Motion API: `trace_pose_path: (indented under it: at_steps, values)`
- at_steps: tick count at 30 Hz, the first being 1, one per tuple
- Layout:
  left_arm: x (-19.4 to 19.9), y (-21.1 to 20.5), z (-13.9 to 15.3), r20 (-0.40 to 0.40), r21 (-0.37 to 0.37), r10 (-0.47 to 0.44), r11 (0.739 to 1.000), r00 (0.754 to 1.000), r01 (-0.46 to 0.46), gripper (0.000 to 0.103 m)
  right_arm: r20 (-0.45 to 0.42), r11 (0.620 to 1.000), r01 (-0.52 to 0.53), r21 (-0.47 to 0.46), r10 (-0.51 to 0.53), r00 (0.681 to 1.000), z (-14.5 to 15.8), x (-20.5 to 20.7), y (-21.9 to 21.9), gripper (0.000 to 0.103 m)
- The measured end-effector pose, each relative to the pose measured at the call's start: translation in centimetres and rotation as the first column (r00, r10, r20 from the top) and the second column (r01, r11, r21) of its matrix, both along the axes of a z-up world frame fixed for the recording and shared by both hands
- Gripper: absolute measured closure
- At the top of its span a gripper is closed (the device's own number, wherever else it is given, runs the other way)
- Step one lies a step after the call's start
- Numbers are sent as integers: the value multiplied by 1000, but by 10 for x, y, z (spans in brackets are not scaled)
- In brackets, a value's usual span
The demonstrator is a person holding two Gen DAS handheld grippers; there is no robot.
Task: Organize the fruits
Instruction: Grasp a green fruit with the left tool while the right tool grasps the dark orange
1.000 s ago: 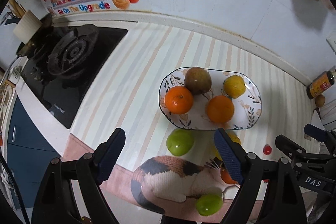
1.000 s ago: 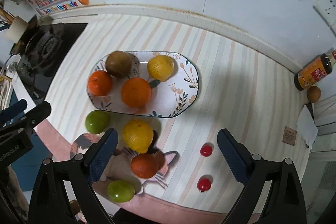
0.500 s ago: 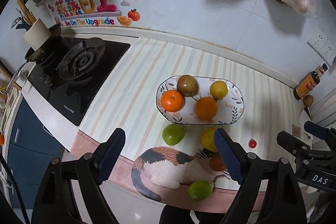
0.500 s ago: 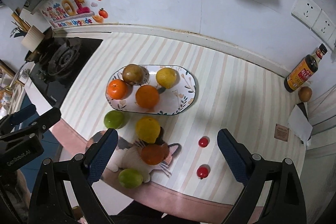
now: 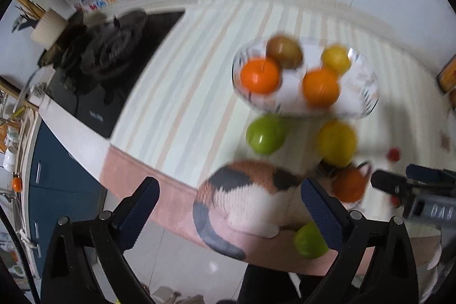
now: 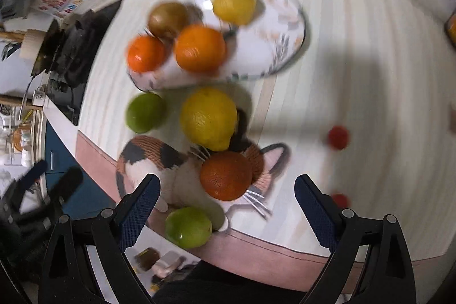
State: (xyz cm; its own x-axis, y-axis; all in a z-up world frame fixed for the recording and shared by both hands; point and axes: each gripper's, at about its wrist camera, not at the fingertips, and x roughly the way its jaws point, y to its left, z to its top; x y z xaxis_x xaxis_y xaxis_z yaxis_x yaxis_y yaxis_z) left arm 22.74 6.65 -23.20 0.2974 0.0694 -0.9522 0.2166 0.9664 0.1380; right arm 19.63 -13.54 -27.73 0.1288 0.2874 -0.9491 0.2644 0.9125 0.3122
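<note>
Both tongs, left (image 5: 226,205) and right (image 6: 226,201), dropped closer, empty and apart; only right view shows both tomatoes (image 6: 337,137).

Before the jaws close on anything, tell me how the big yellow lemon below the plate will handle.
The lemon looks rounded, so a nudge would likely roll it toward the dark orange beside it. Its dimpled rind probably grips well. It appears firm, and likely heavy for its size.

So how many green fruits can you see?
2. One green fruit sits on the striped mat just below the plate, left of the big lemon. The other green fruit lies near the counter's front edge, by the cat picture. None looks hidden.
</note>
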Motion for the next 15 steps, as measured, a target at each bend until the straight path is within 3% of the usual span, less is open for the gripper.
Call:
trace_pose_path:
  at_steps: [4, 6, 7, 8, 15]
  values:
    - [-5, 0, -29, -62, 26, 0, 1000, 998, 2, 1, -63, 999, 1, 38, 1, 998, -42, 8, 7, 15]
    - [-9, -2, -38, -88, 18, -9, 1000, 996, 10, 1, -79, 999, -13, 52, 17, 997, -55, 9, 12, 27]
    - [-12, -3, -41, -102, 7, -13, 1000, 995, 14, 1, -86, 998, -23, 53, 28, 996, -60, 9, 14, 40]
    - [-14, -5, -44, -111, 0, -19, 1000, 994, 20, 1, -82, 997, -29, 70, 35, 996, -63, 9, 15, 43]
    - [-42, -35, -56, -195, -89, -135, 989, 972, 119, 1, -79, 998, -64, -14, 63, 995, -47, -19, -5, 43]
